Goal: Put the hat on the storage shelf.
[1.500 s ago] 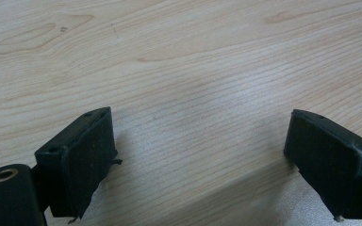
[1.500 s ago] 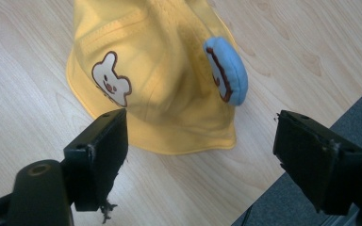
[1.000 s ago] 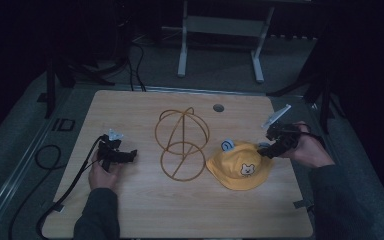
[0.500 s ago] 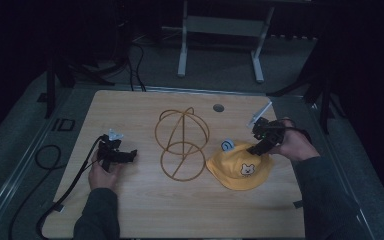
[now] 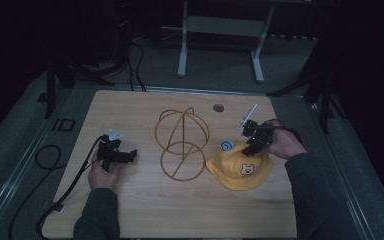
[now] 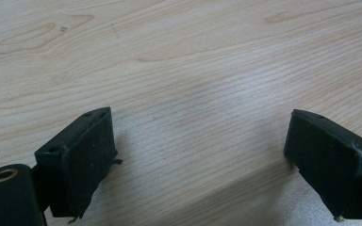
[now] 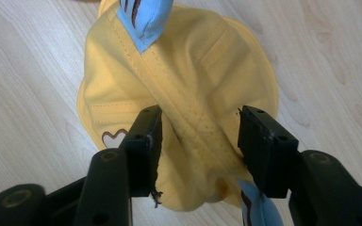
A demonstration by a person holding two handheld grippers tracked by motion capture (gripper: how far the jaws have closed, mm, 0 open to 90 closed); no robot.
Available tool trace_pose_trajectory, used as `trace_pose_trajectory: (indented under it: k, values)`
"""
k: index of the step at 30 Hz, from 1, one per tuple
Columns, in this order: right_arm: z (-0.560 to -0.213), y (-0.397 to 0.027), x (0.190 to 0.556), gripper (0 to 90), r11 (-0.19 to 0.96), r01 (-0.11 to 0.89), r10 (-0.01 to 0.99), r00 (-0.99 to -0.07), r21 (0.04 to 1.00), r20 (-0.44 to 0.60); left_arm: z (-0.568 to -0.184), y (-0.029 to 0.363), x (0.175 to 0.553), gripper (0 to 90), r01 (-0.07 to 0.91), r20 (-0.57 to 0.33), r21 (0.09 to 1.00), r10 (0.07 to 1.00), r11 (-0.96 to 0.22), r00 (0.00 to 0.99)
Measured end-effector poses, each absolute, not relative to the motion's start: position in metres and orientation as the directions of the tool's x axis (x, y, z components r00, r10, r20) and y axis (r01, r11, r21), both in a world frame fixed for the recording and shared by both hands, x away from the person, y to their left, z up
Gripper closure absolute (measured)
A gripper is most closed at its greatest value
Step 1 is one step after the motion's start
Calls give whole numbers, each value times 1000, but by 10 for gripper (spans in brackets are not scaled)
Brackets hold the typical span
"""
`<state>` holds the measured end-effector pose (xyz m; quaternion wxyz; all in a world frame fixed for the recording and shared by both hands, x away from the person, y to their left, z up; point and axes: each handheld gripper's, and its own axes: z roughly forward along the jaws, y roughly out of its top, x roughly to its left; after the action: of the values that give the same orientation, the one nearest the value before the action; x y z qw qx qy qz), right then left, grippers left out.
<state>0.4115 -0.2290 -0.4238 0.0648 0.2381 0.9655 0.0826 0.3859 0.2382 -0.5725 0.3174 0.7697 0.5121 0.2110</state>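
A yellow child's hat (image 5: 240, 169) with a bear face and a blue ear (image 5: 227, 146) lies on the wooden table (image 5: 130, 107), right of centre. My right gripper (image 5: 250, 146) is over the hat's far edge. In the right gripper view it (image 7: 199, 141) is open, its jaws straddling a raised fold of the hat's crown (image 7: 193, 70); a blue ear (image 7: 143, 19) lies beyond. A round wire hat stand (image 5: 182, 143) stands mid-table. My left gripper (image 5: 129, 155) rests at the left, open over bare wood (image 6: 198, 94).
A small round grommet (image 5: 218, 107) sits in the table's far edge. A black cable (image 5: 62, 192) trails from the left gripper off the front left corner. A metal frame (image 5: 220, 30) stands on the floor behind the table.
My right gripper has moved left from the table's right edge onto the hat, and its jaws now straddle the crown. The left gripper has stayed still.
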Motion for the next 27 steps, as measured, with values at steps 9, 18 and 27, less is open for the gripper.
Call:
trace_pose_trajectory:
  k: [9,18,27]
  values:
    - [-426,-228,411,729,896,410,423,-905,168,-46,-573,238,386,92,655,-2,705,923,-272,386]
    - [-424,-230,407,745,913,380,387,-922,146,-21,-573,238,386,92,655,-2,705,923,-272,386]
    - [-416,-232,405,752,913,376,382,-924,158,-11,-573,238,386,92,655,-2,705,923,-272,386]
